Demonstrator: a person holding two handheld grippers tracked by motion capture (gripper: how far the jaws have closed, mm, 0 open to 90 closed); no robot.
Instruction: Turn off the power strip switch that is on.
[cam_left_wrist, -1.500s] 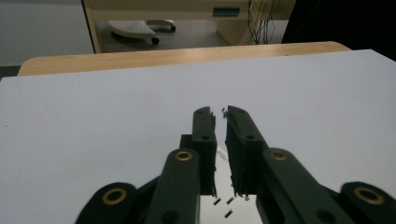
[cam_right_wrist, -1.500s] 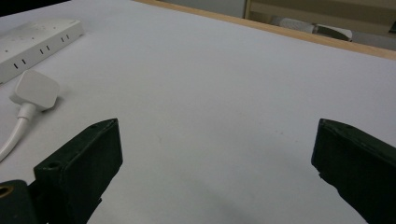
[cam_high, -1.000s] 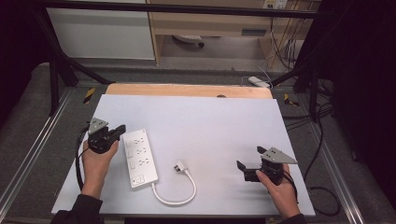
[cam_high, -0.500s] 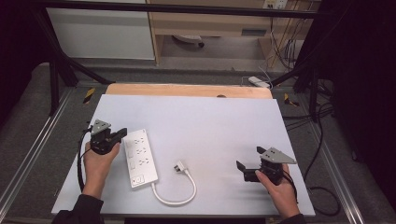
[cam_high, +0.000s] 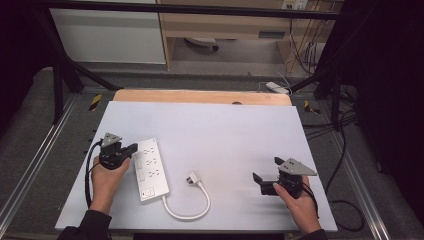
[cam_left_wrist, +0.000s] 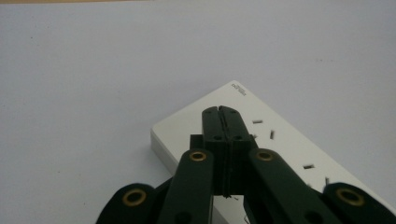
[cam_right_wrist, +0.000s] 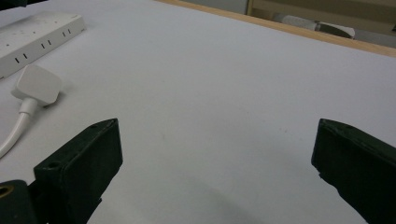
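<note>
At lower left of the high view, the left hand-held gripper (cam_high: 131, 147) has its jaws pressed together, empty, over the white power strip (cam_high: 151, 169) on the table (cam_high: 225, 130). Its plug (cam_high: 192, 178) lies centre-bottom. At lower right, the right hand-held gripper (cam_high: 258, 179) gapes wide, empty.

I am holding my left gripper (cam_high: 131, 148) just beside the far left corner of the power strip (cam_high: 151, 169), which is lying on the left half of the table (cam_high: 225, 125) with its length running away from me. Its cord (cam_high: 187, 212) is looping out from the near end toward the right and curling back to the plug (cam_high: 192, 178), which is resting on the table just right of the strip. I am keeping my right gripper (cam_high: 257, 180) well apart from these, near the table's right front corner.
</note>
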